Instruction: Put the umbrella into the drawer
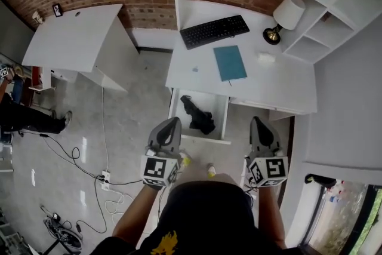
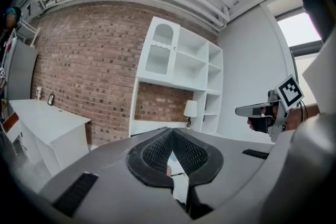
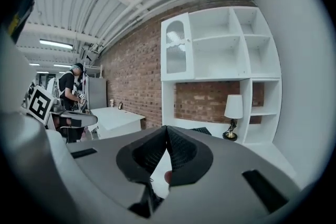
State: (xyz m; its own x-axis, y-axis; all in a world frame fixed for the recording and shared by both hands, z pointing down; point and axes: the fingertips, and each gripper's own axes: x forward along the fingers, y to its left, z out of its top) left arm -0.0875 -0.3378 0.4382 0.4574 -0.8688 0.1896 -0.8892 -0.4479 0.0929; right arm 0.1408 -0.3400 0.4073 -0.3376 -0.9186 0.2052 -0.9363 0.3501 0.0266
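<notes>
In the head view, the black folded umbrella [image 1: 198, 116] lies inside the open white drawer [image 1: 205, 139] under the desk [image 1: 280, 86]. Both grippers are held up in front of the person, on the near side of the drawer and apart from the umbrella. My left gripper [image 1: 173, 122] is just left of the drawer's front, and its jaws are shut with nothing between them [image 2: 172, 131]. My right gripper [image 1: 258, 122] is to the right of the drawer, also shut and empty [image 3: 166, 128]. Each gripper view looks level toward the desk and shelves.
On the desk are a black keyboard [image 1: 215, 31], a blue notebook [image 1: 230, 63] and a lamp [image 1: 285, 18]. White shelving [image 1: 334, 3] rises at the right. A white side table [image 1: 74, 39] stands at the left. Cables and a power strip [image 1: 104, 177] lie on the floor, and a person [image 1: 24, 116] is at the far left.
</notes>
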